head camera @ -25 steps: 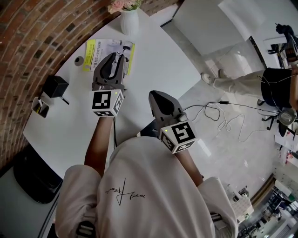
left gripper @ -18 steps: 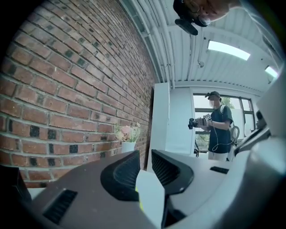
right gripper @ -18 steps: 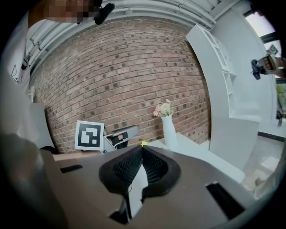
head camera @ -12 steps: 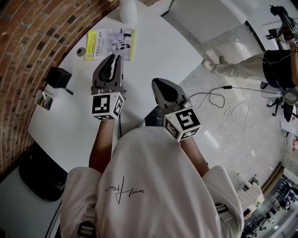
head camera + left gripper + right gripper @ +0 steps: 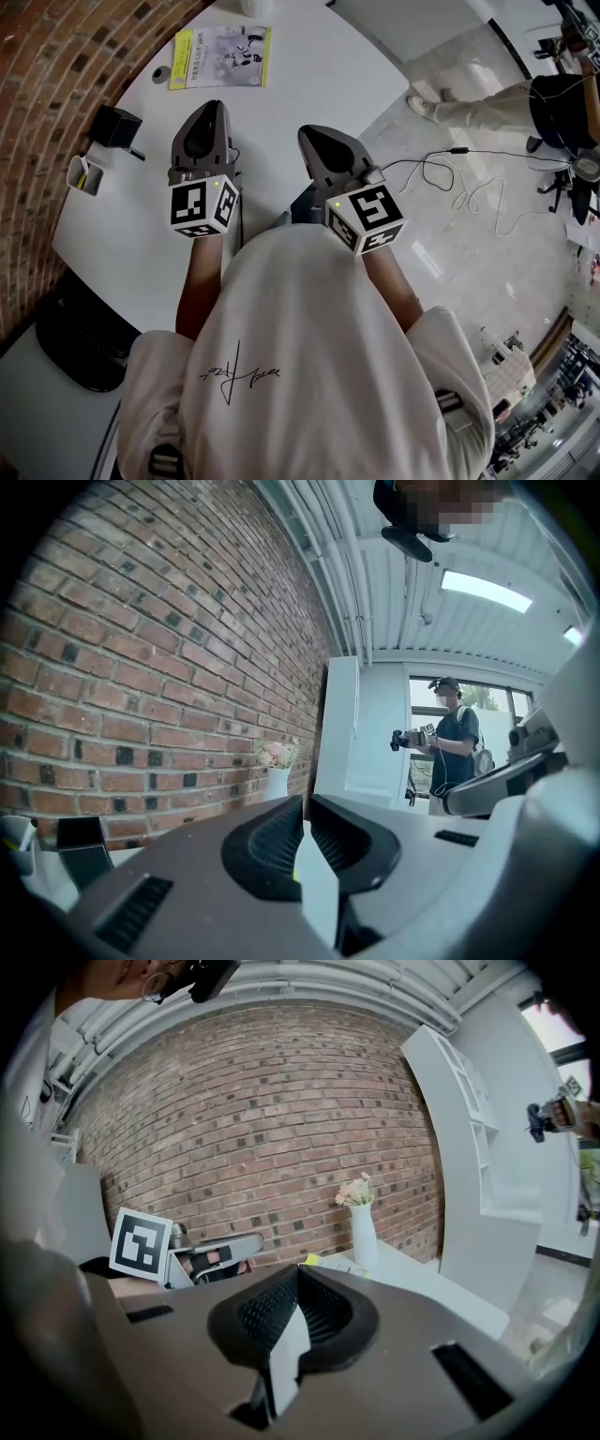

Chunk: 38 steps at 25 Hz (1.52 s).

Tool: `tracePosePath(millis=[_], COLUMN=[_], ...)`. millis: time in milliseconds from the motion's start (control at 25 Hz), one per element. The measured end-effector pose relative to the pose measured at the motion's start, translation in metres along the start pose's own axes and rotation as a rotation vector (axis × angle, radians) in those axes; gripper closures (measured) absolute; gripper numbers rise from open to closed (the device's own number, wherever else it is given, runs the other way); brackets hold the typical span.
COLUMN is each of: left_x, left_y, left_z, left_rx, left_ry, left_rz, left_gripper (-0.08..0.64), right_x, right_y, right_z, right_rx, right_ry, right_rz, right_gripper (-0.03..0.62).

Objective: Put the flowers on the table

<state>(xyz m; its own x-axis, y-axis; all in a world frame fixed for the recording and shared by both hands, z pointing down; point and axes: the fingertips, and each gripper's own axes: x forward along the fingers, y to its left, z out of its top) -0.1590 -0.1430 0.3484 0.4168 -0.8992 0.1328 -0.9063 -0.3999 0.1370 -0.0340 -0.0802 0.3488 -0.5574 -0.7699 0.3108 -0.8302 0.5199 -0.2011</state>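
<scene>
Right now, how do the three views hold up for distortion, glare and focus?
Head view: heavy fisheye, the brick wall and table edge bow; glossy floor shows sheen. Left gripper view: ceiling light and window blow out. Right gripper view: wall domes, corners vignette dark, vase of flowers is sharp.

Pale pink flowers (image 5: 354, 1191) stand upright in a white vase (image 5: 364, 1234) — at the white table's (image 5: 417, 1269) far end.

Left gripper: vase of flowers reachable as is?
Probably not yet: vase stands far down the table, and left gripper jaws have just been closing on nothing. Path looks clear.
</scene>
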Motion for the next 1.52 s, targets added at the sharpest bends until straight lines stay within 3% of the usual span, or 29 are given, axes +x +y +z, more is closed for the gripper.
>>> tracePosePath(millis=[440,880,1520], left_x=[-0.052,-0.093,-0.109], left_y=[-0.034,-0.038,-0.024], left_z=[0.002,0.024,0.03], left_rx=[-0.052,-0.048,-0.053], left_ry=[0.002,-0.015,-0.024], left_rz=[-0.068,-0.09,-0.079], left_gripper=[0.54,0.554,0.554], right_x=[-0.019,-0.034,-0.047], right_y=[0.014,0.03,0.051], right_z=[-0.006,-0.001,0.012], right_rx=[0.086,0.125,0.044], right_ry=[-0.013,-0.015,-0.016], right_rz=[0.028,0.136,0.213], right_gripper=[0.568,0.568,0.568])
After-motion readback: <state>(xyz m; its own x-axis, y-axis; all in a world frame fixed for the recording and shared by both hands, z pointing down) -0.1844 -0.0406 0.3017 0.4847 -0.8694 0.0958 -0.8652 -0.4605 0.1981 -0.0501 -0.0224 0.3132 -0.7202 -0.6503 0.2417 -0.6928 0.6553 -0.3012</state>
